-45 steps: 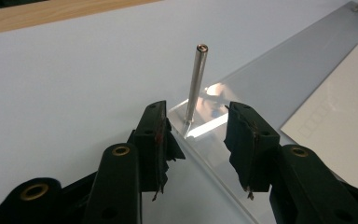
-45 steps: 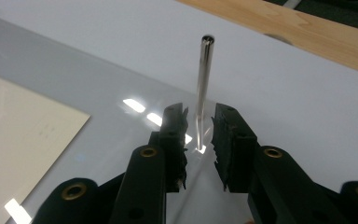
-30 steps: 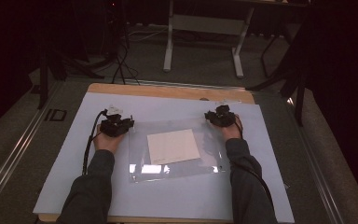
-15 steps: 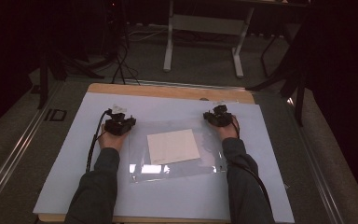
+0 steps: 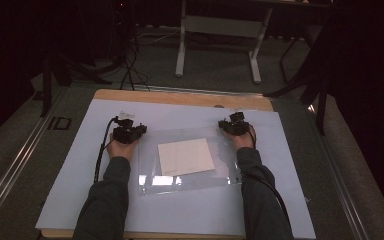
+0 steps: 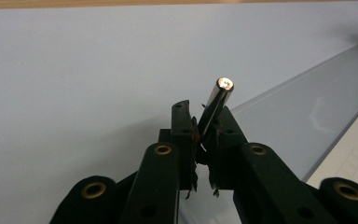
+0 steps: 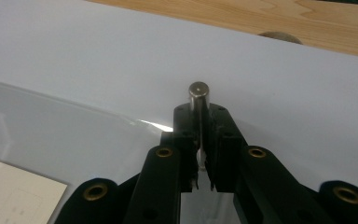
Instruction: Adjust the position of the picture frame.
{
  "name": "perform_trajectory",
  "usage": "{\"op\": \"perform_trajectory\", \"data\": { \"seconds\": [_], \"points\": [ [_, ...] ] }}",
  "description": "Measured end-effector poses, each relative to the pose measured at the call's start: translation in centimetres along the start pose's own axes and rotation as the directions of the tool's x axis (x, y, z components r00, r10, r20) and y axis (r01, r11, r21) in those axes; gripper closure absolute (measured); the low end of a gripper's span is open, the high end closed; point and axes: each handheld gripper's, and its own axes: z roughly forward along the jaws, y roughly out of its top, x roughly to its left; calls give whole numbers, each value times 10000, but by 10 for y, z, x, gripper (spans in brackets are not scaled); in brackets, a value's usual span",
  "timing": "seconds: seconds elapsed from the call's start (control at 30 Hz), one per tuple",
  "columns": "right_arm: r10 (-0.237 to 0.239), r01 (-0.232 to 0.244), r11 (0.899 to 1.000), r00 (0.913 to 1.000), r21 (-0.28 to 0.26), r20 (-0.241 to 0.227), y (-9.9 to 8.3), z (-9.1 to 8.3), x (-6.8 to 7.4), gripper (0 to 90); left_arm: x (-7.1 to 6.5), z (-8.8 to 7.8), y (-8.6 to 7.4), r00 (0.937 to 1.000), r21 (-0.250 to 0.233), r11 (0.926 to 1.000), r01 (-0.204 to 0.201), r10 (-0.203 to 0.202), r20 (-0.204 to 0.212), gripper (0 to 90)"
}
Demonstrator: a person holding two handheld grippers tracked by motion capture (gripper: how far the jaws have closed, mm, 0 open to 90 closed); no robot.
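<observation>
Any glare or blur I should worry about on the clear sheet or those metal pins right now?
High view: dim, with a bright reflection on the clear sheet at its near edge. Left gripper view: a hot spot on the metal pin tip; the near fingers look soft. Right gripper view: a glare streak along the sheet edge beside the pin.

wooden table (image 5: 180, 97), light grain, bare along the far edge and at the near left corner. covered almost wholly by a pale blue sheet (image 5: 300, 165), flat, reaching close to both side edges. on that sheet, near the middle, a clear plastic sleeve (image 5: 180, 182), flat, glossy, with glare along its near edge. inside or on the sleeve, cannot tell which, a white paper (image 5: 186, 156), slightly turned against the sleeve's edges. at the far edge of the wood, a small round dark mark (image 7: 279, 36), just beyond the blue sheet. around the table, grey carpeted floor (image 5: 30, 150).
</observation>
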Motion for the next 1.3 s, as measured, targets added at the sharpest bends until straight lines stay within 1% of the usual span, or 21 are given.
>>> {"op": "perform_trajectory", "data": {
  "seconds": [0.1,0.17,0.23,0.3,0.43,0.5,0.53,0.63,0.73,0.8,0.83,0.9,0.93,0.97,1.03,1.07,1.2,1.3],
  "points": [
    [132,-132,9999,9999,-33,35,0,-3,0,828,0,-1,1,9999,-15,10000,62,-62,131,825],
    [243,-243,9997,9997,-5,11,0,-6,0,827,-1,-1,3,9998,40,10000,-1,0,191,825],
    [342,-342,9993,9994,124,-70,-1,-9,0,827,-1,-3,6,9997,-64,9999,125,-124,232,822],
    [398,-395,9990,9991,204,-124,-2,-12,0,826,-1,-6,8,9993,-57,9998,171,-169,325,817],
    [532,-524,9980,9983,346,-242,-4,-22,4,825,0,-9,13,9987,52,9998,176,-178,482,813],
    [540,-529,9976,9982,439,-251,-6,-27,7,825,0,-9,13,9983,120,9996,252,-258,532,814],
    [526,-511,9972,9983,540,-256,-7,-30,8,825,0,-9,13,9979,166,9996,215,-224,600,814],
    [514,-500,9962,9985,708,-192,-10,-38,12,825,0,-8,11,9962,351,9987,366,-392,783,813],
    [530,-515,9955,9985,801,-162,-14,-45,13,825,-3,-8,11,9946,435,9985,317,-358,972,812],
    [502,-491,9958,9987,777,-131,-16,-50,12,823,-5,-6,11,9931,511,9982,318,-373,1114,811],
    [569,-560,9952,9983,804,-84,-17,-52,11,822,-7,-5,10,9923,521,9980,343,-402,1172,809],
    [657,-657,9956,9978,674,26,-18,-57,10,818,-9,-3,10,9913,537,9978,378,-442,1240,807],
    [691,-692,9951,9976,699,40,-19,-58,10,817,-10,-2,9,9912,548,9977,407,-472,1236,806],
    [631,-631,9957,9980,678,31,-20,-60,9,815,-11,-1,8,9918,568,9976,409,-474,1186,806],
    [671,-665,9953,9977,702,-72,-22,-62,8,810,-12,1,7,9923,652,9971,392,-466,1148,807],
    [598,-592,9958,9982,695,-71,-23,-62,8,809,-13,1,6,9929,687,9970,362,-437,1108,806],
    [558,-555,9958,9984,725,-34,-26,-59,7,808,-16,0,4,9949,753,9969,232,-304,963,807],
    [642,-637,9953,9979,730,-47,-28,-56,6,808,-17,-1,4,9959,802,9967,152,-222,872,807]
  ]
}}
